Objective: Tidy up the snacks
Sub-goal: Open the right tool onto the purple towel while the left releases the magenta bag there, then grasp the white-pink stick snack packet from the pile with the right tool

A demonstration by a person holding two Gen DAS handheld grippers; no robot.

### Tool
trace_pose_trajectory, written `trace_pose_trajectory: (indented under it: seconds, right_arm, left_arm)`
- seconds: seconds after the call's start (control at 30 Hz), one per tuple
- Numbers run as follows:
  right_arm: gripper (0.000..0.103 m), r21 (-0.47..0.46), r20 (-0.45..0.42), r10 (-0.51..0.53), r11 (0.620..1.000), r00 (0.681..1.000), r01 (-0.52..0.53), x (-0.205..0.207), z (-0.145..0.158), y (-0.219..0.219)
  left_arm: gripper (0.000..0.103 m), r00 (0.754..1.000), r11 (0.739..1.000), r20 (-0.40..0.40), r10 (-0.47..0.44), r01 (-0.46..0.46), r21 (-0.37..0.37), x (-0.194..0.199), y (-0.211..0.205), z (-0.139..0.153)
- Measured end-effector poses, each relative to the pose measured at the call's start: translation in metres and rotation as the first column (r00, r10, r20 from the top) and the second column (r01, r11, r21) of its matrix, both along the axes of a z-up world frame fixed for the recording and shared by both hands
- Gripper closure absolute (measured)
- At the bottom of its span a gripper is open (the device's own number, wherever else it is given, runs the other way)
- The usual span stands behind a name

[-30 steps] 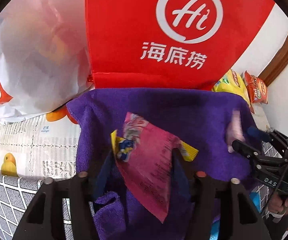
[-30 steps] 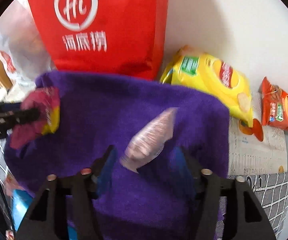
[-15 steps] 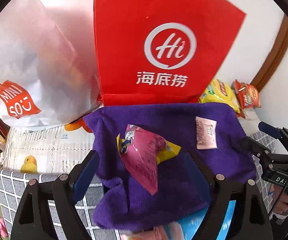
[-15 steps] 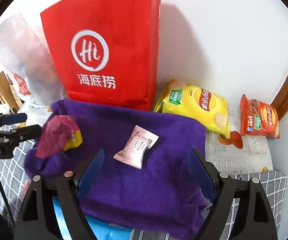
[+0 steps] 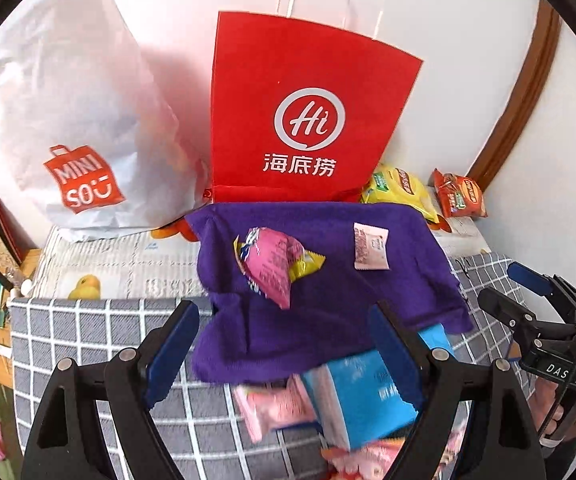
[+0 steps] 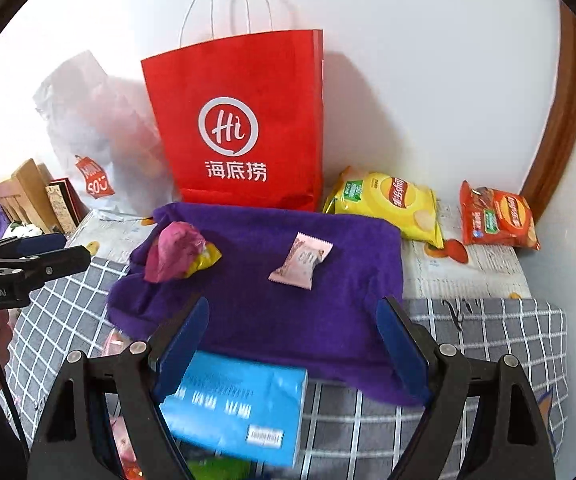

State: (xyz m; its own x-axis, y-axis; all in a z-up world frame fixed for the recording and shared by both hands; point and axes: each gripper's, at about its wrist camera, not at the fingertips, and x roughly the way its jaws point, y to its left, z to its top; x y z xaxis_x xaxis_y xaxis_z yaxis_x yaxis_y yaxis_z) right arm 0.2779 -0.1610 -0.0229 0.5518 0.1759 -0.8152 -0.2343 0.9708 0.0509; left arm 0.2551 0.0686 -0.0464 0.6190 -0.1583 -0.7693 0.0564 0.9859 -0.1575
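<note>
Both claws stood wide and held nothing: the left claw [image 5: 284, 344] and the right claw [image 6: 293, 340] hung above the purple towel [image 6: 288, 320]. On the towel lay a pink snack bag [image 5: 272, 264] with yellow ends and, well apart from it, a small pale pink candy packet [image 6: 301, 261]. Both looked light, soft and crinkly, maybe a bit slippery. A gentle pinch across the puffy middle should work best. A blue pack [image 6: 240, 404] lay near the towel's front edge.
</note>
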Motion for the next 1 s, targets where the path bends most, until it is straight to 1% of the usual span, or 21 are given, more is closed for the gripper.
trace_pose_trajectory:
  seconds: [0.23,0.4,0.6,0.77,0.93,0.97,1.0]
  right_arm:
    - [0.018,0.025,0.006,-0.022,0.999,1.000,0.022,-0.042,0.006,-0.009]
    - [0.019,0.005,0.000,-0.041,0.999,0.999,0.041,-0.067,0.004,-0.016]
    - [0.019,0.061,-0.024,-0.073,0.995,0.997,0.074,-0.092,0.000,-0.034]
    - [0.019,0.057,-0.048,-0.092,0.994,0.995,0.094,-0.107,-0.011,-0.044]
    - [0.029,0.075,-0.126,-0.094,0.992,0.988,0.104,-0.118,-0.034,-0.050]
    - [0.034,0.085,-0.143,-0.094,0.991,0.985,0.107,-0.120,-0.038,-0.050]
    - [0.036,0.097,-0.162,-0.094,0.989,0.982,0.111,-0.122,-0.043,-0.050]
  left_arm:
    - [0.017,0.999,1.000,0.043,0.001,-0.001,-0.008,-0.042,0.001,0.009]
    - [0.017,0.998,1.000,0.062,0.003,-0.002,-0.019,-0.068,-0.001,0.009]
    - [0.017,0.999,1.000,0.051,0.005,-0.004,-0.015,-0.090,-0.006,0.002]
    - [0.017,0.999,1.000,0.040,0.012,-0.012,-0.016,-0.101,-0.006,-0.009]
    - [0.017,0.999,0.999,0.019,0.027,-0.027,-0.023,-0.109,-0.002,-0.023]
    - [0.017,0.999,0.999,0.011,0.030,-0.029,-0.028,-0.111,0.000,-0.026]
    - [0.017,1.000,0.999,0.004,0.031,-0.031,-0.031,-0.112,0.000,-0.029]
